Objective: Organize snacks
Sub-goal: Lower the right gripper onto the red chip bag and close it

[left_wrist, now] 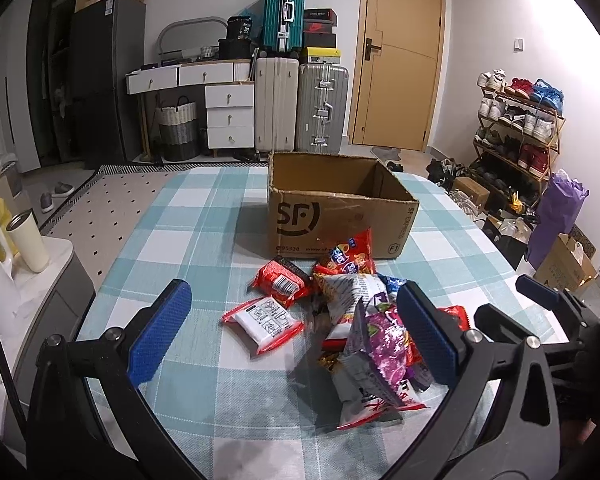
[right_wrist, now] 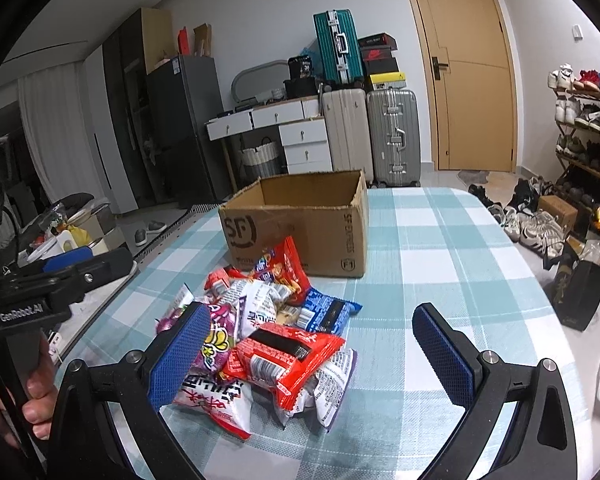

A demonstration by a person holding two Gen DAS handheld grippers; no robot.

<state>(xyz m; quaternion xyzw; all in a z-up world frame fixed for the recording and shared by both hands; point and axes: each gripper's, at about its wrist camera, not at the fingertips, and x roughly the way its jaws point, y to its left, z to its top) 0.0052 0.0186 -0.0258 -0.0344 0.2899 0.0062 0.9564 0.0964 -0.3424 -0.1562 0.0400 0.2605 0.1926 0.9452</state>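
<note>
A pile of snack packets (left_wrist: 360, 312) lies on the checked tablecloth in front of an open, empty cardboard box (left_wrist: 336, 204). The pile has red, blue, purple and white packets; a red-and-white packet (left_wrist: 262, 324) lies apart at its left. My left gripper (left_wrist: 296, 328) is open above the pile's near left side, holding nothing. In the right wrist view the pile (right_wrist: 268, 332) and the box (right_wrist: 300, 220) show too. My right gripper (right_wrist: 316, 352) is open over the pile's near right side, empty. A red packet (right_wrist: 284, 356) lies on top between its fingers.
The table (left_wrist: 204, 216) has a blue-and-white checked cloth. A side counter with a white tumbler (left_wrist: 28, 240) stands at the left. Suitcases (left_wrist: 300, 108), drawers and a door are behind. A shoe rack (left_wrist: 520, 128) and bags stand at the right.
</note>
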